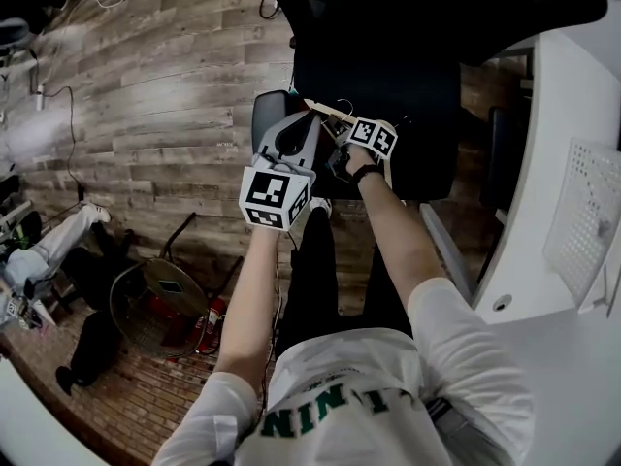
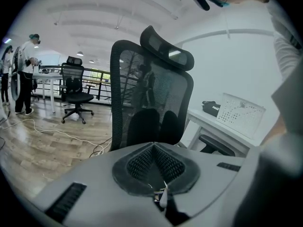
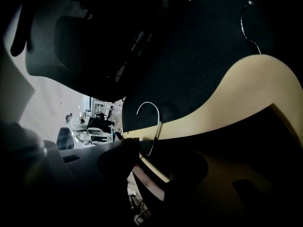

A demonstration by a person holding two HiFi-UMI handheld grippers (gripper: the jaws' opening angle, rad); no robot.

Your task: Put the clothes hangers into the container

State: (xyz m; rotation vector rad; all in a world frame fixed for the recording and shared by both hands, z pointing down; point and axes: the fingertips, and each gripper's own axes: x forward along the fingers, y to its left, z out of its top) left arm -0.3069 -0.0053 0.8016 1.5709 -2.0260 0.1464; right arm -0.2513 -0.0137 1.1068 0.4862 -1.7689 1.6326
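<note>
A pale wooden hanger (image 1: pixel 325 112) with a wire hook (image 3: pixel 150 122) hangs at the back of a black mesh chair (image 1: pixel 388 85). In the right gripper view its broad arm (image 3: pixel 265 84) fills the right side, and a second wire hook (image 3: pixel 246 22) shows higher up. My right gripper (image 1: pixel 340 127) is at the hanger's neck, with the dark pads of the right gripper (image 3: pixel 151 169) against both sides of it. The left gripper (image 1: pixel 303 120) is held just left of the hanger. In its own view the left gripper (image 2: pixel 154 148) is shut and empty, and it faces the chair back (image 2: pixel 151 93).
A white desk (image 1: pixel 572 338) on the right carries a white perforated container (image 1: pixel 585 216), which also shows as the white perforated container (image 2: pixel 241 112) in the left gripper view. A round fan (image 1: pixel 160 304) lies on the wooden floor at lower left. People (image 2: pixel 26 70) stand by another office chair (image 2: pixel 75 91) far off.
</note>
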